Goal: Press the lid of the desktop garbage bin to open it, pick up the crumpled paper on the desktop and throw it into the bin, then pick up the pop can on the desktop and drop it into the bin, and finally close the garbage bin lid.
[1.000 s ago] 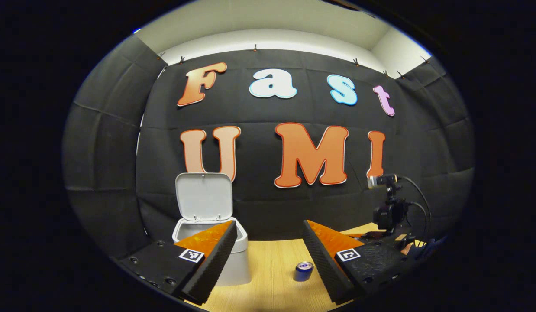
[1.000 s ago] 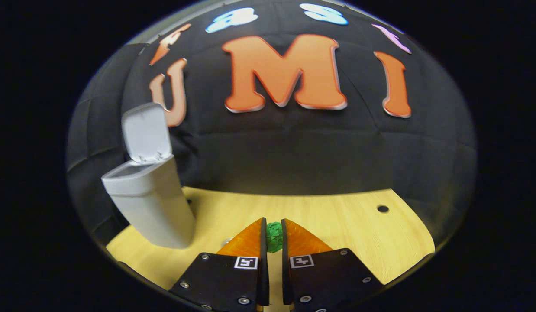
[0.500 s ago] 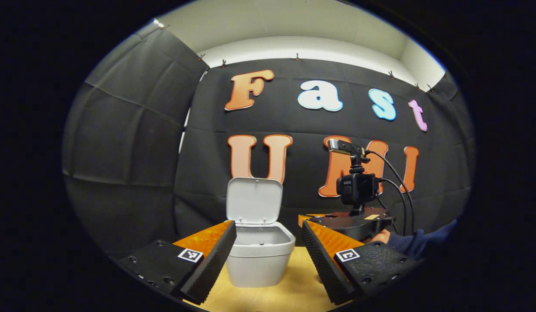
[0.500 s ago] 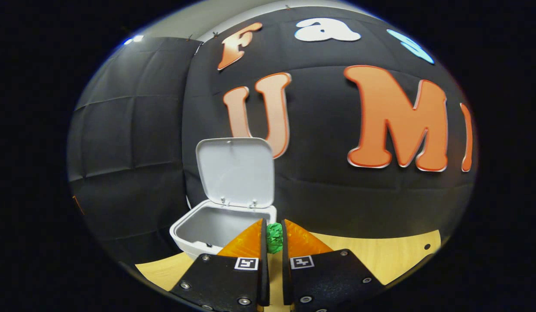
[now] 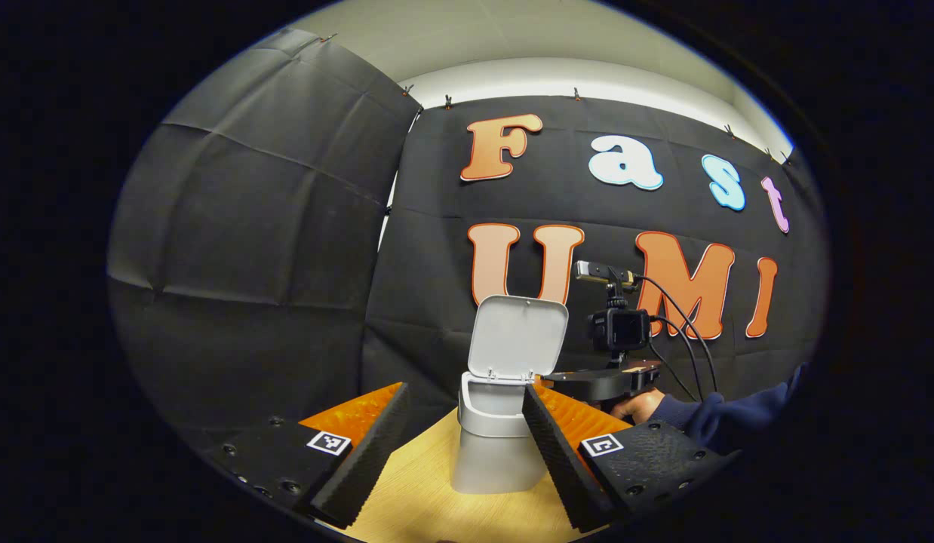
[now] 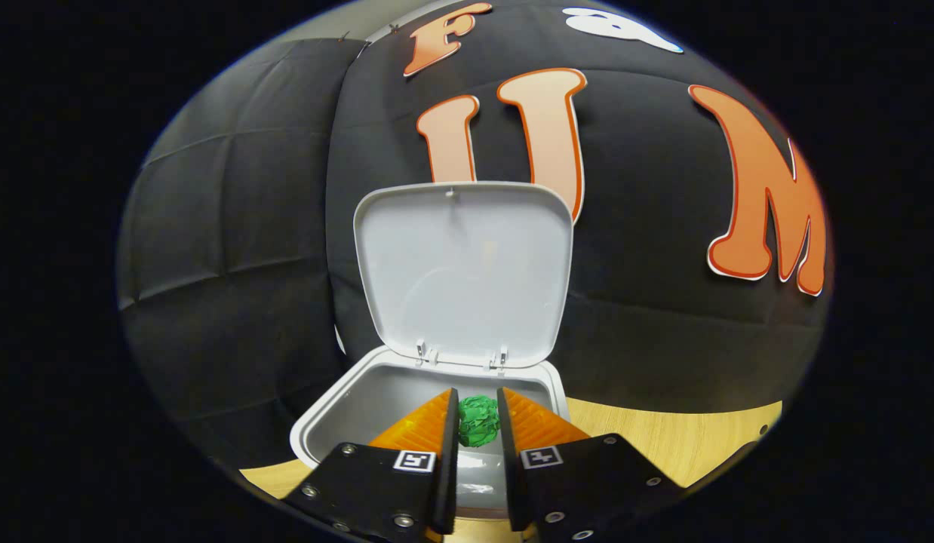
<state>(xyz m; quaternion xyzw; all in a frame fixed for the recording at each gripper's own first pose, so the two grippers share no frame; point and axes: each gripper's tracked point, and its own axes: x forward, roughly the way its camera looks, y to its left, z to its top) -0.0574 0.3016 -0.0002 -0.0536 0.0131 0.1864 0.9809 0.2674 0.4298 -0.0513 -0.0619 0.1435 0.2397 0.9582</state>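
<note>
The grey desktop bin (image 6: 339, 411) stands open with its lid (image 6: 463, 271) upright at the back. My right gripper (image 6: 478, 400) hangs just over the bin's mouth, shut on the green crumpled paper (image 6: 478, 421), which fills the narrow gap between the fingers. In the left gripper view the bin (image 5: 497, 445) stands on the wooden table past my fingertips, its lid (image 5: 518, 335) raised. My left gripper (image 5: 464, 400) is open with nothing between its fingers, held back from the bin. The right gripper (image 5: 565, 375) reaches over the bin's rim from the right.
A hand (image 5: 634, 406) in a dark blue sleeve (image 5: 712, 422) holds the right gripper, whose camera (image 5: 619, 330) and cables rise above it. The wooden table (image 6: 663, 437) runs to the right of the bin. Black cloth walls close in behind and to the left.
The right gripper carried the green paper left to above the open bin, and its fingers now stand slightly wider. The left gripper swung left; the pop can left its view.
</note>
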